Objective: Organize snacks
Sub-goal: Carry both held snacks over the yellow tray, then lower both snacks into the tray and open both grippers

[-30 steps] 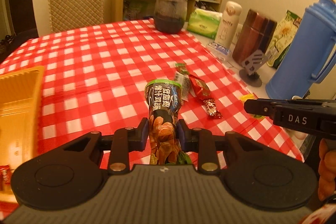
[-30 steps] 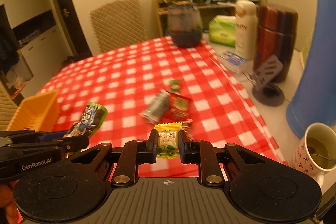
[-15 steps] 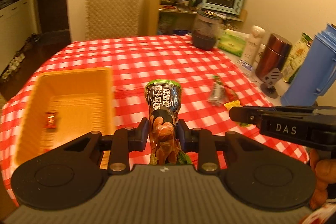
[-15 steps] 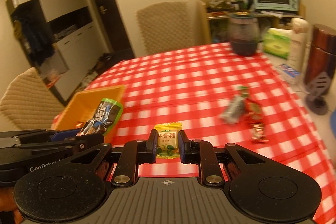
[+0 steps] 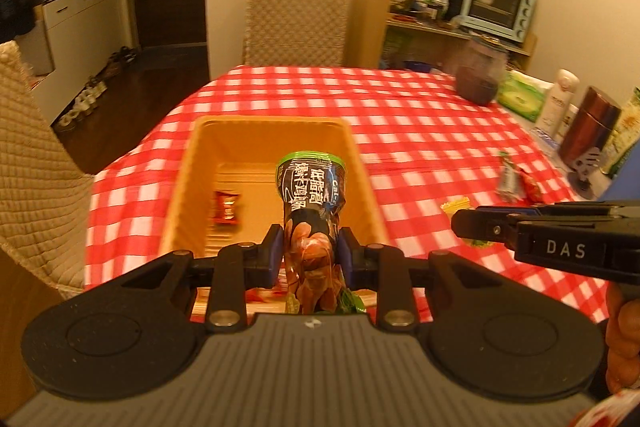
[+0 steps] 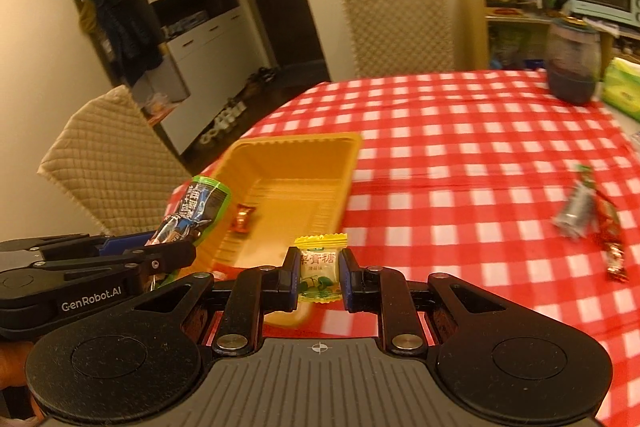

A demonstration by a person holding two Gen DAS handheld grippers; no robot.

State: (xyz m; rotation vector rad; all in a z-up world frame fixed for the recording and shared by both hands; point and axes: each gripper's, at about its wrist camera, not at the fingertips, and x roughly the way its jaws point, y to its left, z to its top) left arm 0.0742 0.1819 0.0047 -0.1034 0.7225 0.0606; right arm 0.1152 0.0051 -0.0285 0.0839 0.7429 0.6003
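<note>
My left gripper [image 5: 310, 253] is shut on a dark snack packet with a green top [image 5: 310, 195] and holds it over the near end of the yellow tray [image 5: 176, 187]. It shows from the side in the right wrist view [image 6: 176, 255]. My right gripper [image 6: 320, 275] is shut on a small yellow-green candy [image 6: 322, 267], just right of the tray's [image 6: 348, 163] near corner. One red wrapped candy [image 5: 226, 209] lies inside the tray. A silver packet [image 6: 576, 211] and red packets [image 6: 610, 235] lie on the checked tablecloth to the right.
A dark jar [image 5: 482, 73], green tissue pack [image 5: 522, 97], white bottle [image 5: 558, 99] and brown canister [image 5: 588, 127] stand along the table's right side. Quilted chairs stand at the far end [image 5: 296, 19] and at the left [image 5: 32, 187].
Both grippers have swung left with their snacks. The tray has come from the left edge to straight ahead, and the left gripper's packet now hangs over it.
</note>
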